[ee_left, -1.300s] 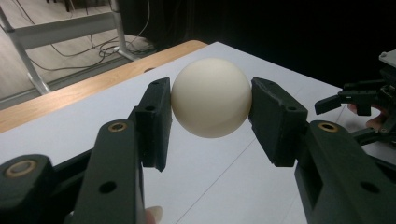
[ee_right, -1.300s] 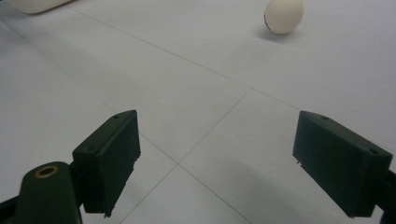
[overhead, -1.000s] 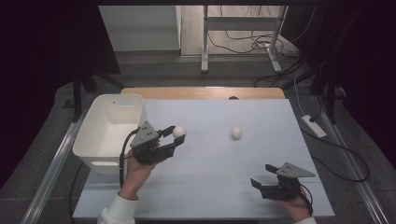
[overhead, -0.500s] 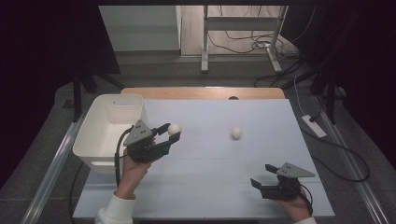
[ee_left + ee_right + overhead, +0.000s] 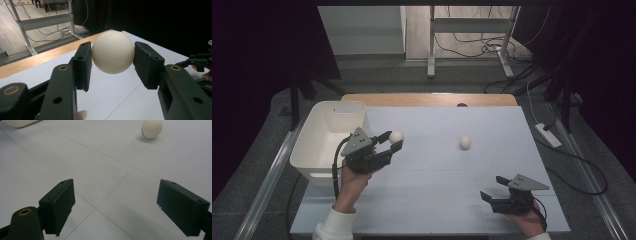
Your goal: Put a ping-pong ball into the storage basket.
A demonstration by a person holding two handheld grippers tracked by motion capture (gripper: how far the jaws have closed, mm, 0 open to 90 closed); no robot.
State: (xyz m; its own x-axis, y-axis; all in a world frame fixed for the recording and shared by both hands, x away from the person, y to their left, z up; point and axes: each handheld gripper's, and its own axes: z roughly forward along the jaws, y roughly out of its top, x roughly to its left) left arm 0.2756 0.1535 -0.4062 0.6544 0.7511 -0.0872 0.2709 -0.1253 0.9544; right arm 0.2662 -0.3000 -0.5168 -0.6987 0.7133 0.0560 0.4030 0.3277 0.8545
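The white ball [image 5: 113,51] sits pinched between the pads of the left claw [image 5: 393,141], lifted above the tabletop [image 5: 437,200] just beside the white bin [image 5: 324,132]. A second ball [image 5: 465,142] lies mid-table (untouched). The right claw [image 5: 492,192] rests low, jaws spread wide with nothing between them.

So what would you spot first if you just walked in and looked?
A white ball pinched in the left tool, held up beside the white tub. A second ball lies alone on the white table, and the right tool rests open near the front edge.
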